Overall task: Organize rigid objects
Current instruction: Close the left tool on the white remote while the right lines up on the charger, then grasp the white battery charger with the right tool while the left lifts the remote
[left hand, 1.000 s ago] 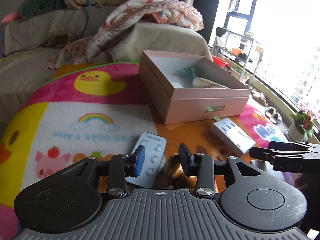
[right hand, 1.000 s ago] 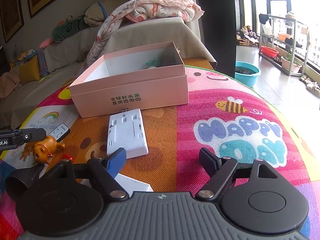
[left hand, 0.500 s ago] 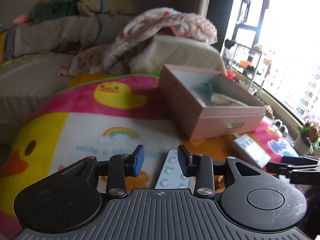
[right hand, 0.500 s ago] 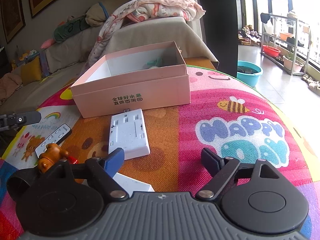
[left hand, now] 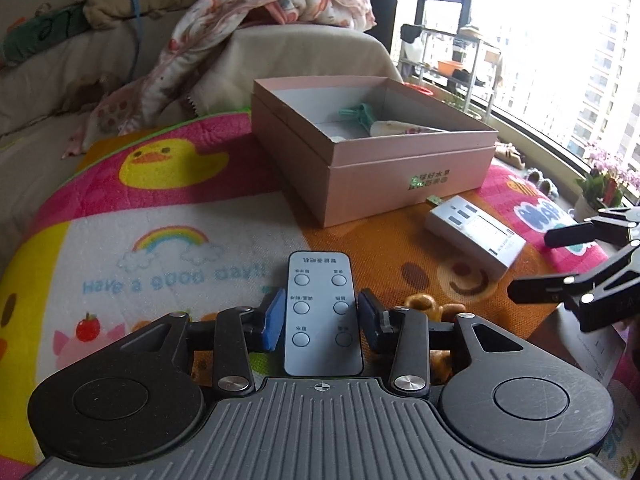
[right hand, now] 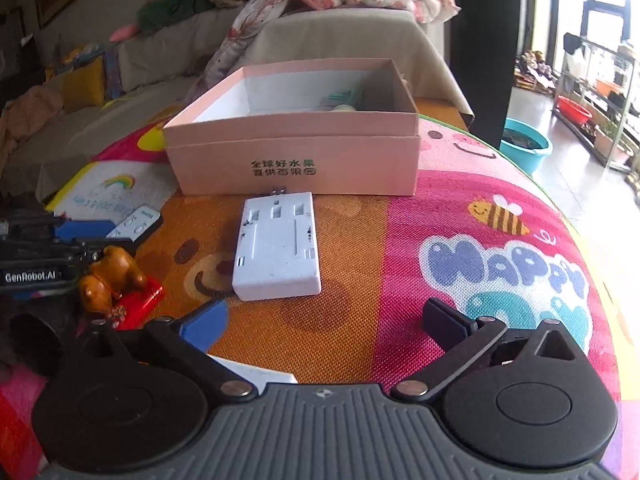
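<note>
A couple of items already sit in the pink box (left hand: pixel 372 168), while the left gripper (left hand: pixel 320 322), jaws just widened, straddles the remote (left hand: pixel 322 312) without pinching it, and the wide-open, empty right gripper (right hand: pixel 324 320) faces the white block (right hand: pixel 278 246), both in front of the box.

Bright window (left hand: pixel 560 40) glare; fisheye-bent edges, slight blur.

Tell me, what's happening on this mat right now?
A person is tidying small objects into the pink box. The left gripper straddles the grey remote on the mat; its jaws have just opened slightly, pads not clearly pressing. The right gripper, just opened wide and empty, faces the white adapter.
</note>
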A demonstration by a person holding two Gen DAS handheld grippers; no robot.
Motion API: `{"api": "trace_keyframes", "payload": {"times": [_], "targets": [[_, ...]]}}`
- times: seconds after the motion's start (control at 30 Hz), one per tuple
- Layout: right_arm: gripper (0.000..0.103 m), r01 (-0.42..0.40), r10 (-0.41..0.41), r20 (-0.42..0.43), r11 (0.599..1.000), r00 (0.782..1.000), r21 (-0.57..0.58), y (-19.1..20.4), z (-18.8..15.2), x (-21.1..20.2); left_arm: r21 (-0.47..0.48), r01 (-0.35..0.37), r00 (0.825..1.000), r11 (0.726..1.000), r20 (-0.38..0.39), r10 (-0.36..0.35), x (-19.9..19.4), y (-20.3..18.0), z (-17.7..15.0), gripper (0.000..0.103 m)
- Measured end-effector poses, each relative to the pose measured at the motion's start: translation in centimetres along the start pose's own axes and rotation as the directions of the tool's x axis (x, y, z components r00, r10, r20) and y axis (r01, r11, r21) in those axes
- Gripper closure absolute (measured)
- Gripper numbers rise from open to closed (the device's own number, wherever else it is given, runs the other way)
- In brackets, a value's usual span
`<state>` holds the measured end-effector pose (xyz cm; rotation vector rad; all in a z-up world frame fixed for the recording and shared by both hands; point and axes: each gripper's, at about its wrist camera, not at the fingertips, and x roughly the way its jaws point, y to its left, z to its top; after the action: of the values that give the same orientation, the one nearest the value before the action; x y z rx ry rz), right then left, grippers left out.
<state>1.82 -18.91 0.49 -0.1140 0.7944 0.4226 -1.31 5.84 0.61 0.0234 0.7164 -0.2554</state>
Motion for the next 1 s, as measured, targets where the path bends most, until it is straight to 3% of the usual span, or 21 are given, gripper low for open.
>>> {"api": "trace_keyframes", "payload": {"times": [0.07, 0.17, 0.27, 0.33, 0.43, 0.5, 0.63, 0.83, 1.0], "targets": [[0.013, 0.016, -0.015, 0.063, 1.000, 0.998, -0.010, -0.5, 1.0, -0.6, -0.004, 0.013, 1.000, 1.000, 0.018, -0.013, -0.1, 0.3, -0.4, 0.060], [0.013, 0.074, -0.069, 0.200, 0.997, 0.977, -0.016, -1.4, 3.1, -1.5, -0.029, 0.038, 0.998, 0.999, 0.049, -0.037, -0.3, 0.8, -0.9, 0.060], [0.012, 0.054, -0.033, 0.261, 0.996, 0.965, -0.074, -2.2, 5.4, -0.9, -0.057, 0.061, 0.997, 0.996, 0.058, -0.058, -0.3, 1.3, -0.9, 0.060], [0.012, 0.004, 0.008, 0.281, 0.999, 0.960, -0.040, -3.2, 6.8, -0.2, -0.069, 0.068, 0.996, 0.995, 0.068, -0.063, -0.4, 1.4, -1.0, 0.060], [0.012, -0.062, 0.047, 0.241, 0.997, 0.969, 0.056, -4.1, 8.6, 1.7, -0.064, 0.062, 0.996, 0.996, 0.073, -0.057, -0.4, 1.3, -1.1, 0.060], [0.005, -0.065, 0.040, 0.235, 0.993, 0.971, 0.101, -3.8, 8.9, 2.3, -0.058, 0.058, 0.996, 0.997, 0.074, -0.053, -0.4, 1.2, -1.1, 0.060], [0.006, -0.112, 0.095, 0.227, 0.992, 0.969, 0.064, -2.5, 8.5, 2.1, -0.067, 0.066, 0.995, 0.996, 0.075, -0.061, -0.4, 1.3, -1.2, 0.060], [0.008, 0.004, -0.006, 0.268, 1.000, 0.963, 0.010, -0.4, 5.8, -1.3, -0.069, 0.071, 0.995, 0.995, 0.077, -0.065, -0.5, 1.3, -1.3, 0.060], [0.019, -0.026, 0.027, 0.105, 1.000, 0.994, -0.011, 1.4, 4.7, 0.5, -0.031, 0.034, 0.997, 0.999, 0.067, -0.032, -0.5, 0.5, -1.2, 0.059]]}}
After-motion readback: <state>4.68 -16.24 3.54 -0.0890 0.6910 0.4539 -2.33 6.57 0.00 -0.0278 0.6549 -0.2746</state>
